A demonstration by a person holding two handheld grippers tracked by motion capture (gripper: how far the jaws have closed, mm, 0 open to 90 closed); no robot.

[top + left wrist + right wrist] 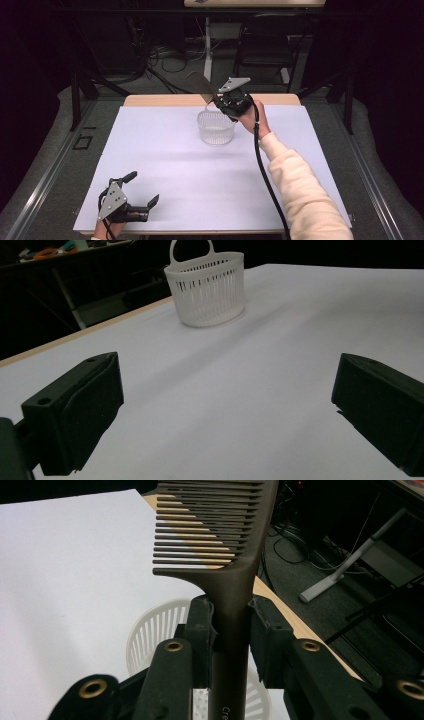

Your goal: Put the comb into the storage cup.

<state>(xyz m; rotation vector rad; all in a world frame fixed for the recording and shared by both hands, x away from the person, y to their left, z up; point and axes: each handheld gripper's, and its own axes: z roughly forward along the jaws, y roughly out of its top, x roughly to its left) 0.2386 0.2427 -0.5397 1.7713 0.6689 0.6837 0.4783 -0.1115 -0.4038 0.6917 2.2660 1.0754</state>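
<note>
A dark brown comb [230, 555] stands between the jaws of my right gripper [231, 625], which is shut on its handle. In the high view the right gripper [220, 100] holds the comb [200, 85] just above the far rim of a white slotted basket [216, 127]. The comb's teeth point up and away from the table. The basket [150, 630] lies under the jaws in the right gripper view. My left gripper [142, 189] rests open near the table's front left corner, nothing between its jaws. Its own view shows the basket [207, 287] far ahead.
A white sheet [165, 165] covers the table, with a wooden edge [165, 100] at the far side. Beyond the table stand a dark chair [265, 45], a table leg and cables on the floor.
</note>
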